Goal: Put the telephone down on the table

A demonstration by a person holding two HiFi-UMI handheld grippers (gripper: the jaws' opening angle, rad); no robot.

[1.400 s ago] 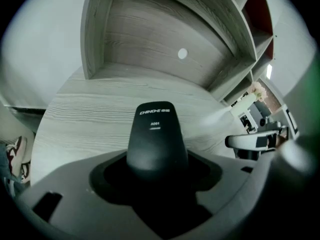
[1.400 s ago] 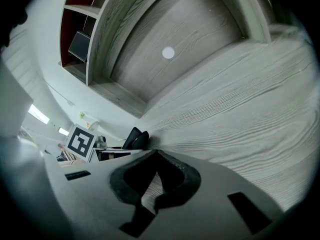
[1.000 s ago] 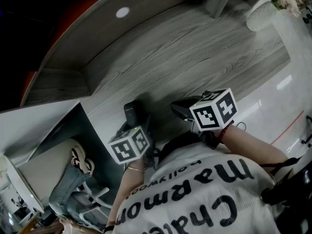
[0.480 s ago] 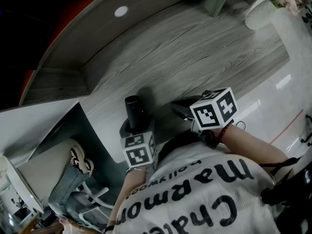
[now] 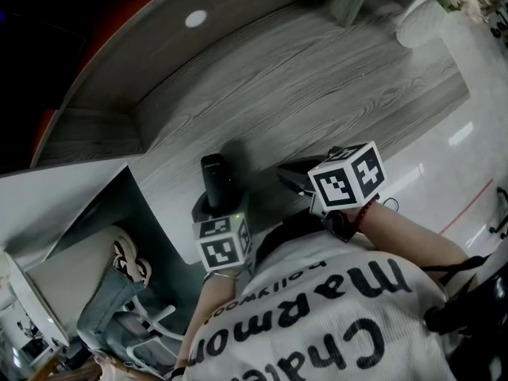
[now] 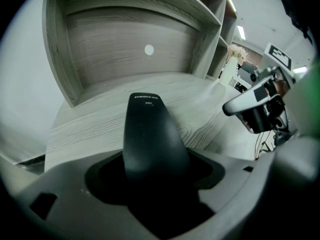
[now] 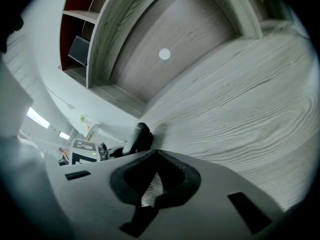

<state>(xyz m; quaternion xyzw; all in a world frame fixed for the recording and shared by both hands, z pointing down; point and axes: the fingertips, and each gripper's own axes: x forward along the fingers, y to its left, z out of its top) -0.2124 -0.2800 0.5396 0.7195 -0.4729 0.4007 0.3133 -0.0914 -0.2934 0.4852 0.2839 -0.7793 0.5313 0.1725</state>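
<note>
Grey wood-grain table [image 5: 317, 86] has the slim black telephone handset [image 5: 216, 179] at its near left; whether it rests flat is unclear. Its near end sits between the jaws of the left gripper [image 5: 214, 203], which have just been opening and stand wide, gaps either side. Just right, the right gripper [image 5: 290, 178] hovers, jaws drawn together, empty.

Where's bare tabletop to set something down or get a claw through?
Free: the broad tabletop between the telephone and the curved back panel, running right to the white pot. Crowded: the near edge, where the left claw, jaws just opening around the telephone, sits beside the right claw.
</note>
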